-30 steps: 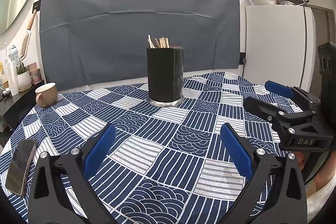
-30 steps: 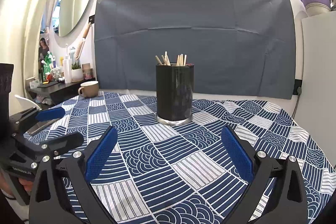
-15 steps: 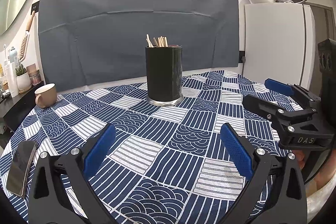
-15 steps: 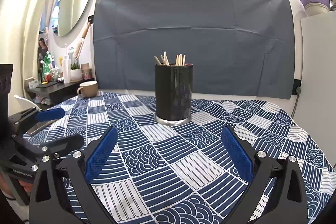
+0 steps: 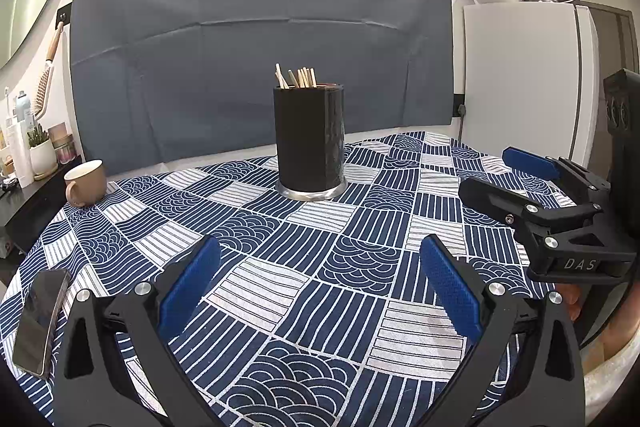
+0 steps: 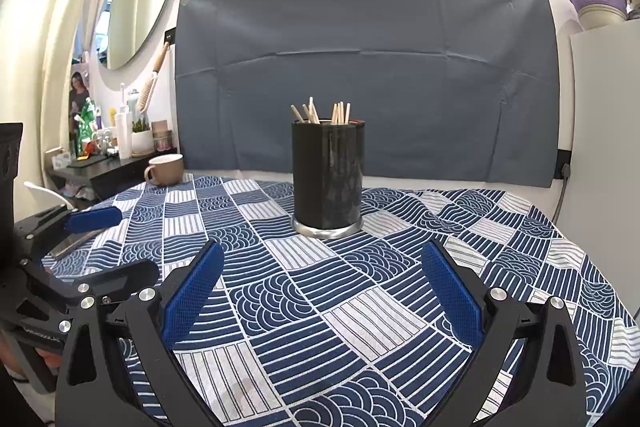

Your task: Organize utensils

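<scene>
A black cylindrical holder [image 5: 309, 139] with a silver base stands upright at the middle of the blue and white patterned tablecloth [image 5: 280, 267]. Several wooden chopsticks [image 5: 298, 78] stick out of its top. It also shows in the right wrist view [image 6: 327, 175] with the chopsticks [image 6: 324, 113]. My left gripper [image 5: 320, 287] is open and empty, low over the near part of the table. My right gripper [image 6: 324, 287] is open and empty too, and shows in the left wrist view [image 5: 508, 173] at the right. The left gripper shows in the right wrist view [image 6: 108, 247] at the left.
A beige mug [image 5: 85, 182] stands at the table's far left edge. A phone [image 5: 40, 323] lies at the near left edge. A white fridge [image 5: 524, 79] stands to the right. A dark side shelf [image 6: 108, 163] with bottles is at the left.
Both views have shifted very slightly; the holder sits a touch higher in the left wrist view. Both grippers stay open and empty.
</scene>
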A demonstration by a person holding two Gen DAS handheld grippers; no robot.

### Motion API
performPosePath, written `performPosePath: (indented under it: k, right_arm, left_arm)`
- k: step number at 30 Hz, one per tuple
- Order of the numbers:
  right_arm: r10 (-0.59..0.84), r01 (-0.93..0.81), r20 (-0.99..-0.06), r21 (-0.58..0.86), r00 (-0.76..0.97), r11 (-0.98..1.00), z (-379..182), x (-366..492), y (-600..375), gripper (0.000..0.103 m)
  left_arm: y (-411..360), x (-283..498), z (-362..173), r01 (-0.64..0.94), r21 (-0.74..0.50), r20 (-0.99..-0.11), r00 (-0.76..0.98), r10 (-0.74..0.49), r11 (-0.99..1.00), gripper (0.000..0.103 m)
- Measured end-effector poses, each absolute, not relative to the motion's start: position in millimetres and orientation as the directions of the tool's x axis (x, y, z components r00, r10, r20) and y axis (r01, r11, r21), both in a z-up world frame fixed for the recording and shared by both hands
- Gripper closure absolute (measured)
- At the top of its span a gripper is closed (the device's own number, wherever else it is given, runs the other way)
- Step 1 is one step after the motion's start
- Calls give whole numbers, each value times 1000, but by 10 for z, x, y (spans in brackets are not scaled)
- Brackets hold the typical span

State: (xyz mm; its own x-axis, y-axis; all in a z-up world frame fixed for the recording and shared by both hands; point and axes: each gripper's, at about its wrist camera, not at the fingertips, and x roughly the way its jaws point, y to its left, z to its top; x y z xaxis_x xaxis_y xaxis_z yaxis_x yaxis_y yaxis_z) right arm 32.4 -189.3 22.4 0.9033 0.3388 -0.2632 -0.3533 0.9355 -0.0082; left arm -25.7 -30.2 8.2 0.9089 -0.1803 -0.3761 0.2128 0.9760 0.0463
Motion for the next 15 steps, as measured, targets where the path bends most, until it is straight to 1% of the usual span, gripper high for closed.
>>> performPosePath:
  k: [7, 9, 15]
  right_arm:
    - [337, -352, -266, -8, 903, 936, 224, 329, -1899, 8]
    - [337, -351, -267, -7, 903, 936, 225, 332, -1897, 8]
    - [336, -351, -269, -7, 903, 936, 225, 339, -1899, 8]
  left_arm:
    - [-296, -270, 88, 207, 46, -370, 912, -176, 977, 6]
    - [-285, -264, 87, 187, 47, -373, 915, -157, 981, 6]
    - [-313, -279, 90, 205, 54, -370, 913, -171, 977, 6]
